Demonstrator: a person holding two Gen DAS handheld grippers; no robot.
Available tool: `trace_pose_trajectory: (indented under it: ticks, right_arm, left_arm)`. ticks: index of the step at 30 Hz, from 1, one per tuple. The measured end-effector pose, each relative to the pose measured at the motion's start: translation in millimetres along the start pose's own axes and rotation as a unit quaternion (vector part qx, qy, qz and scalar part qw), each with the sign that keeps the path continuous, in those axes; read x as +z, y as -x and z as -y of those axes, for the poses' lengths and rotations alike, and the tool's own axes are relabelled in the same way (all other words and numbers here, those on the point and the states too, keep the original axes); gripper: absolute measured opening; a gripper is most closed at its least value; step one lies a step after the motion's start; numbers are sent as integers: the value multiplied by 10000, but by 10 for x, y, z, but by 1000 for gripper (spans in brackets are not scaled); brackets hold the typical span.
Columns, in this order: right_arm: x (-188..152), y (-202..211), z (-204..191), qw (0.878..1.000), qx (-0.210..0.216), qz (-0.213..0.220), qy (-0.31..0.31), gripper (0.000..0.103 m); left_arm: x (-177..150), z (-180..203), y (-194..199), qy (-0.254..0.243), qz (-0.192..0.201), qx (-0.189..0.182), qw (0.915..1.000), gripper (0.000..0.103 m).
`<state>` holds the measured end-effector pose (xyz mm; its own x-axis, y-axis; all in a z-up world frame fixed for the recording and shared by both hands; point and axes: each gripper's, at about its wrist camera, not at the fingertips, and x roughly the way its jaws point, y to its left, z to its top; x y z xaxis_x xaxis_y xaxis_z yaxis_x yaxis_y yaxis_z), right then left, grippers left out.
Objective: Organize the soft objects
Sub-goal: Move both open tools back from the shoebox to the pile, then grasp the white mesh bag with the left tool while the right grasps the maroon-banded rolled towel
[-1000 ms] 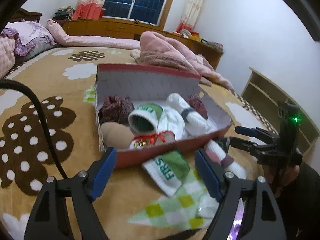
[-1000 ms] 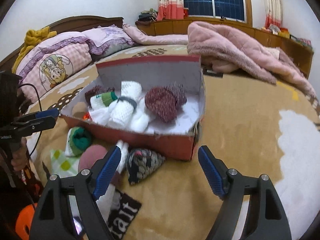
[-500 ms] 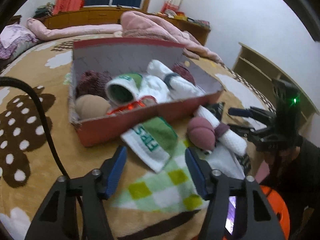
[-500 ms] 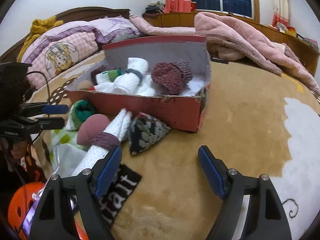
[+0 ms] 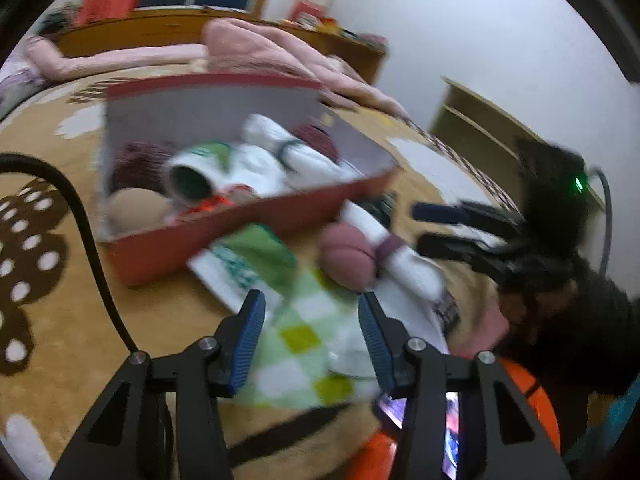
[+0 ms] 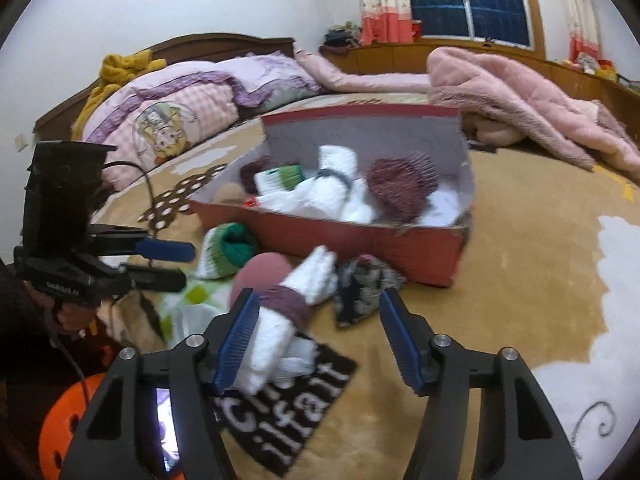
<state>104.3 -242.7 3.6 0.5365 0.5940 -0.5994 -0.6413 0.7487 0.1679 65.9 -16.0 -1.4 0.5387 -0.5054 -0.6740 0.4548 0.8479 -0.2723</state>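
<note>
A red cardboard box (image 5: 248,220) (image 6: 360,236) sits on the tan bed blanket, holding several rolled socks and knit pieces. In front of it lie a green-and-white sock (image 5: 256,256) (image 6: 228,248), a pink ball (image 5: 348,256) (image 6: 260,272), a white roll with a maroon band (image 5: 404,260) (image 6: 288,312), a dark patterned piece (image 6: 364,288) and a green checked cloth (image 5: 304,340). My left gripper (image 5: 312,340) is open and empty over the checked cloth. My right gripper (image 6: 316,344) is open and empty, its left finger beside the white roll.
A pink quilt (image 6: 520,96) and pillows (image 6: 168,116) lie behind the box. A black mat with white letters (image 6: 288,404) lies under the right gripper. An orange ball (image 5: 520,400) sits at the bed's near edge. A wooden shelf (image 5: 480,120) stands at right.
Both grippers have moved forward and lower towards the loose items in front of the box. The left gripper's jaws have narrowed somewhat. The left view is now blurred.
</note>
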Motion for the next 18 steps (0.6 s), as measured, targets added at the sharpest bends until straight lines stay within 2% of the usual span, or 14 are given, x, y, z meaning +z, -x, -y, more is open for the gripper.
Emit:
trace_pose_trajectory:
  ticks: [3,5,7,8,12,18]
  right_arm:
    - [-11,-76,-57,9998,101,-182,38,52]
    - [-31,-139,-76,9993,189,-320,19,43]
    - [-41,-192,-100,9988,266,-416,18,34]
    - [-49,-207,-111,9986,281,-438,42,26]
    - [-57,-225,-176,9983,288,-435,254,23]
    - [-54,-216,-190,9982,269,-413,330,22]
  left_arm:
    - [-41,100,-142,-237,-328,-133,9991,51]
    - [-64,155,-232,-392,-479,-87,9980,50]
    - [-64,187,-255,-486,-471,-23,9977,29]
    - [-49,190,-256,-472,-487,-83,9977,14]
    - [-45,208,-234,-575,-439,-195,9972,3]
    - [-38,238,-216,-605,-334,-187,9974,2]
